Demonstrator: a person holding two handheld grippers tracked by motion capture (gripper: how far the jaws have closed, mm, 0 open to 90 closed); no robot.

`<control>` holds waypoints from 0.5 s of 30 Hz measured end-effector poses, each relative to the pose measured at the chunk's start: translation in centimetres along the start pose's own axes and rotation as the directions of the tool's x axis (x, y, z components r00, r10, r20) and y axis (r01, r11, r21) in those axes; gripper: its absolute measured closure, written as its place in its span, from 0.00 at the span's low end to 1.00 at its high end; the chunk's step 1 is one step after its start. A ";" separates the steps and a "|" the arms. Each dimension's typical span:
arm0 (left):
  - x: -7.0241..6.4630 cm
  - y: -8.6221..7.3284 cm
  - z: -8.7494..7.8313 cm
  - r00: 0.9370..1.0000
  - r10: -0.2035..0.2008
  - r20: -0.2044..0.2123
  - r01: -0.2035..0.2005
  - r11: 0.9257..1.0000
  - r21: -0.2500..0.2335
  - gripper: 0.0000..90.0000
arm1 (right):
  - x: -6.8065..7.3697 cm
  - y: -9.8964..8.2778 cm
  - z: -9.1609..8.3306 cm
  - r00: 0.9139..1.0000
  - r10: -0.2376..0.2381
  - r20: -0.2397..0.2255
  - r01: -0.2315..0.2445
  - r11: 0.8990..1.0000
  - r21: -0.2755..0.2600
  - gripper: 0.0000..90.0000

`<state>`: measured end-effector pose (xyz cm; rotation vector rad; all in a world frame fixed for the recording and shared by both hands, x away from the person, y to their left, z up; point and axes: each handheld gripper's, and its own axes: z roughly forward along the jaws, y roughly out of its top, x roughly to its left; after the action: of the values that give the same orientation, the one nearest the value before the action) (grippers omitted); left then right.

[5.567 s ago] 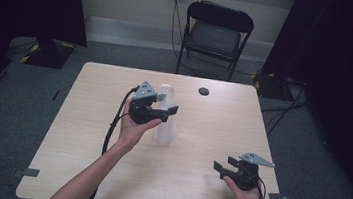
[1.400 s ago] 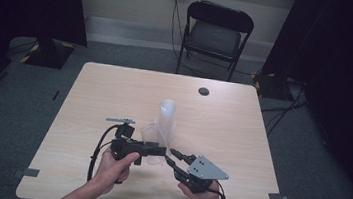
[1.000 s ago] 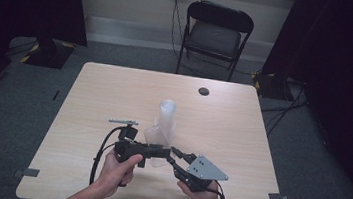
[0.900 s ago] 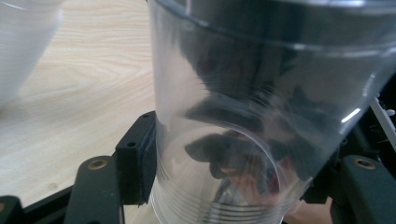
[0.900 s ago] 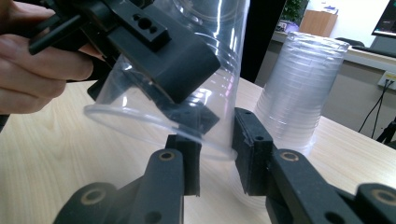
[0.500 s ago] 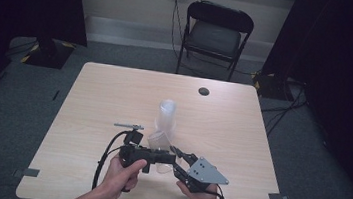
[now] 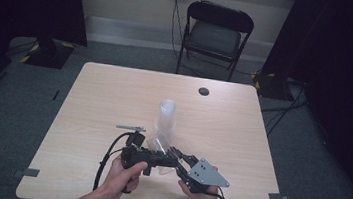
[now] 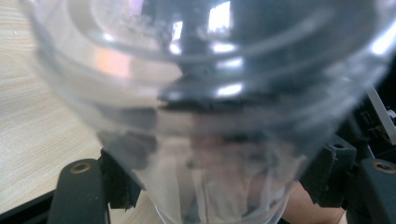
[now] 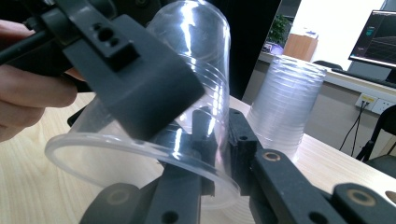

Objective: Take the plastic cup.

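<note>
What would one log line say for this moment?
left claw: just opening, cup between | right claw: just closing on cup rim | stack: upright behind

A cup (image 7: 160,147) lies tipped near the table's (image 7: 86,119) six o'clock edge, between the left gripper (image 7: 155,158) at nine o'clock and the right gripper (image 7: 177,161) at three o'clock, with the cup stack (image 7: 166,118) just behind at twelve o'clock.
</note>
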<state>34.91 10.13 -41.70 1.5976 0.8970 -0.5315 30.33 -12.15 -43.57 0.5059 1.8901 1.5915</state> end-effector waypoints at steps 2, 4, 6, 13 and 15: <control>0.0 0.0 0.0 1.000 0.005 -0.006 -0.005 1.000 -0.001 0.30 | 0.0 0.0 0.0 1.000 -0.003 0.006 0.003 1.000 0.002 0.94; 0.1 0.0 -0.1 1.000 0.013 -0.003 -0.013 1.000 -0.001 0.29 | -0.1 0.0 0.0 1.000 0.003 0.008 -0.003 1.000 0.005 0.95; 0.1 0.0 -0.1 1.000 0.010 -0.005 -0.010 1.000 -0.005 0.28 | -0.2 0.0 -0.1 1.000 0.005 0.017 -0.005 1.000 0.009 0.96; 0.2 0.1 -0.3 0.999 0.042 -0.019 -0.042 0.999 0.008 0.27 | -0.6 -0.2 -0.2 0.999 0.025 0.033 -0.026 0.999 0.023 0.97; 0.2 0.1 -0.4 0.998 0.051 -0.024 -0.051 0.999 0.006 0.27 | -0.7 -0.2 -0.2 0.999 0.030 0.037 -0.031 0.999 0.034 0.97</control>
<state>35.08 10.61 -41.68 1.6302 0.8708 -0.4800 30.74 -12.78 -43.60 0.5778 1.8937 1.5609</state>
